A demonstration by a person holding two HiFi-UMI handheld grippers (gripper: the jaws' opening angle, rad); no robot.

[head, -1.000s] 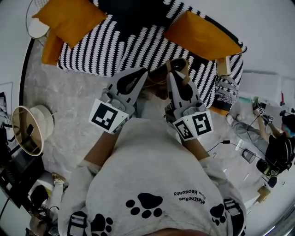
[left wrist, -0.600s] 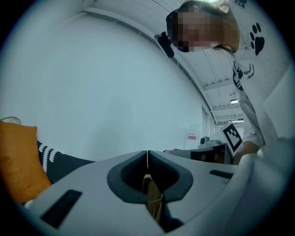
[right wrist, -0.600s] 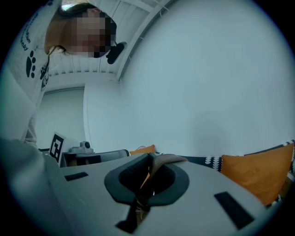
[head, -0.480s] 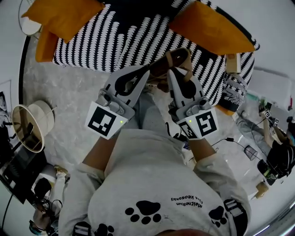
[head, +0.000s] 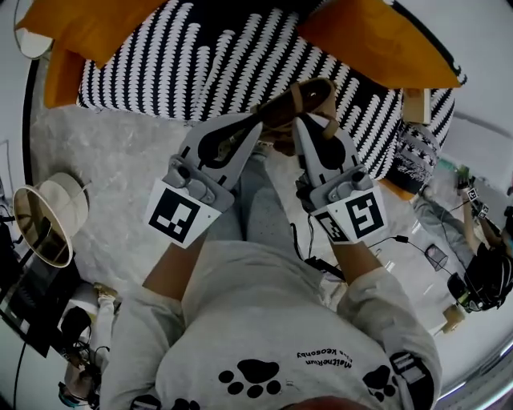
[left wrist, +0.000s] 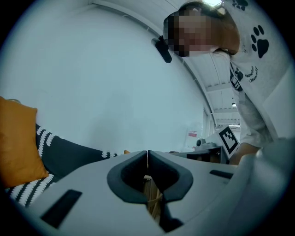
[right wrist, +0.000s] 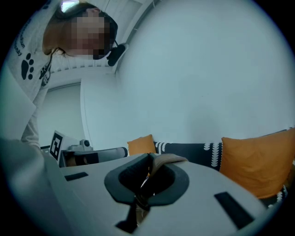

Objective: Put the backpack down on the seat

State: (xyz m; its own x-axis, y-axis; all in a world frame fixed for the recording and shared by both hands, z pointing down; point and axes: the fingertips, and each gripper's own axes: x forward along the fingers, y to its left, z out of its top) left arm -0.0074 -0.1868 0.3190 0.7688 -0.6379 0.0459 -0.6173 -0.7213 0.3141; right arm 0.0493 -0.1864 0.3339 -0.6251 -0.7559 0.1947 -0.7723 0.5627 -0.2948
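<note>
Head view, looking steeply down. The brown backpack (head: 311, 94), of which only a looped leather-like top part shows, hangs over the front edge of the black-and-white patterned sofa (head: 200, 72), about midway along that edge; whether it touches the seat cannot be told. Both tools meet it from the near side.

The left hand-held gripper (head: 258, 126) has its jaws closed tip to tip. In the left gripper view (left wrist: 147, 156), ribbed tan webbing (left wrist: 152, 196) sits caught in the hollow just behind the tips.

The right hand-held gripper (head: 301, 122) is likewise fully closed. In the right gripper view (right wrist: 150, 159), a flat brown strap (right wrist: 167, 159) is pinched between its jaws and folds over the right one.

Two orange cushions (head: 88, 24) (head: 377, 40) lie at the sofa's back corners. The person's pale paw-print shirt (head: 272, 320) fills the foreground.
</note>
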